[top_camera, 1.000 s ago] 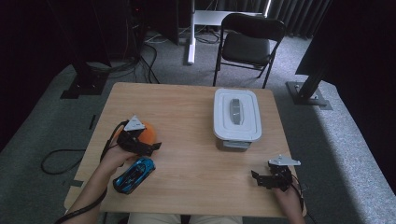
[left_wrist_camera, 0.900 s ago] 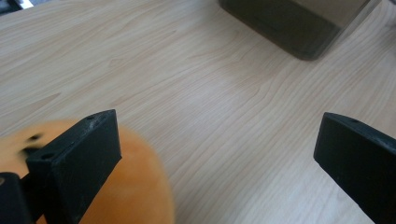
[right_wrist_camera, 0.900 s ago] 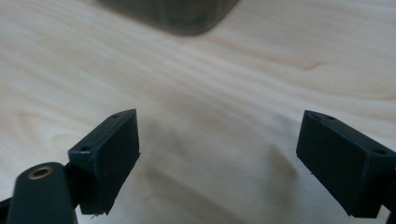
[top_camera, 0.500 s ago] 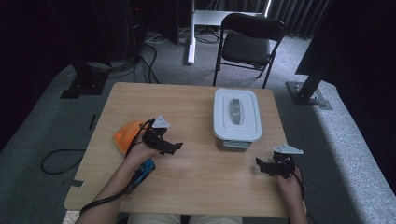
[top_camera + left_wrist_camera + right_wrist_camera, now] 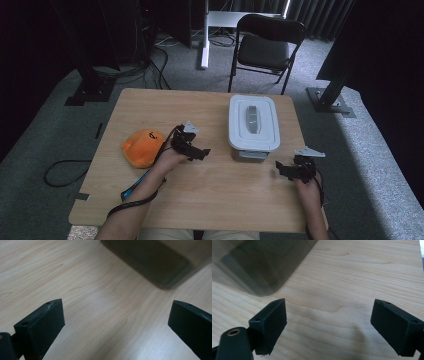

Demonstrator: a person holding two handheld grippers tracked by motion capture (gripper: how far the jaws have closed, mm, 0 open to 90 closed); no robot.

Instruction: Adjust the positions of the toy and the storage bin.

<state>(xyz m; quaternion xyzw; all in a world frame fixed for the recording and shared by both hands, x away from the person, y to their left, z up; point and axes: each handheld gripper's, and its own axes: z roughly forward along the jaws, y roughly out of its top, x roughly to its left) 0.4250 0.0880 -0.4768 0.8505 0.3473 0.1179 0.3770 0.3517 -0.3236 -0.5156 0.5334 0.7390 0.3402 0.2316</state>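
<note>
Near the lidded box, the left gripper has arrived, fingers spread, empty.

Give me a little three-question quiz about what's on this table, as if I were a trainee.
1. True or false: the lid is on the grey box.
2. Which tongs are closer to the orange plush toy: the left tongs or the right tongs?
3. What do both pairs of tongs hold right now?

Key:
1. True.
2. The left tongs.
3. Nothing; both are open above the bare wooden table.
</note>
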